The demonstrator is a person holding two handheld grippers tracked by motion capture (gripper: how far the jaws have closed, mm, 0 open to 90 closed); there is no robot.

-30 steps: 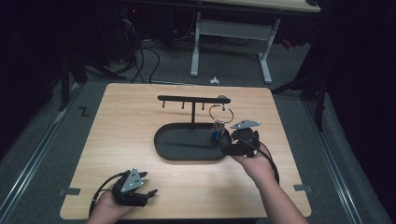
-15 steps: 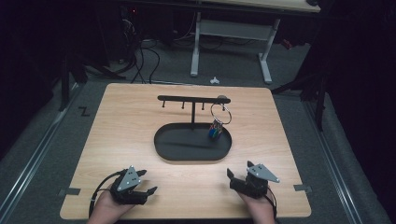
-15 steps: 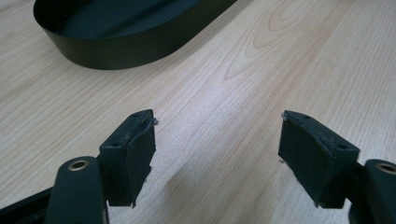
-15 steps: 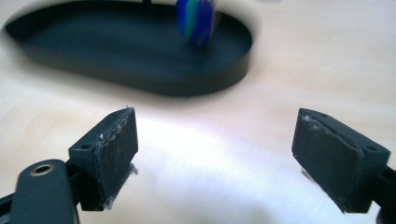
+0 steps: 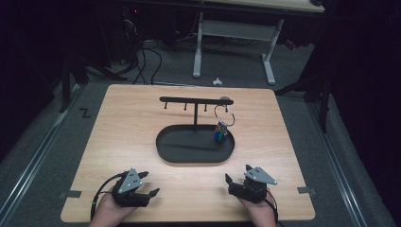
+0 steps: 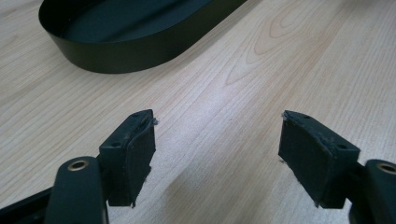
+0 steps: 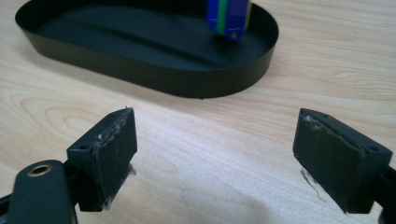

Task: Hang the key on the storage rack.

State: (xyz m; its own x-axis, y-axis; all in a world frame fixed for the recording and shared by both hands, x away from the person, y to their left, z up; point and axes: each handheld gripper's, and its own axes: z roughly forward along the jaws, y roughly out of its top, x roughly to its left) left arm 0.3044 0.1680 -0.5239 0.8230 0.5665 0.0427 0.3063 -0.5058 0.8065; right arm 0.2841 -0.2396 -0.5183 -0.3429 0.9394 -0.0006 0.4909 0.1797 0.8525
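Observation:
A black oval tray [image 5: 170, 152] sits mid-table, and a T-shaped rack [image 5: 195, 100] with small hooks rises from it. From the rack's right end hangs a metal ring [image 5: 224, 115] carrying blue and green tags [image 5: 220, 134] above the tray. In the right gripper view the tags [image 7: 229, 16] dangle over the tray's [image 7: 154, 77] far end. My left gripper [image 5: 146, 184] rests open at the front left of the table, jaws empty [image 6: 217, 154]. At the front right, my right gripper [image 5: 229, 182] is open too, nothing between its pads [image 7: 212, 158].
The tray's near wall [image 6: 121, 51] lies ahead of the left gripper. The wooden table [image 5: 123, 127] stands on grey carpet, tape marks [image 5: 70, 194] at its front corners. A white desk frame [image 5: 231, 42] and cables [image 5: 142, 52] are beyond the far edge.
My right gripper has drawn back from the hanging ring and tags at the rack to the table's front right edge, letting go. The left gripper has stayed put.

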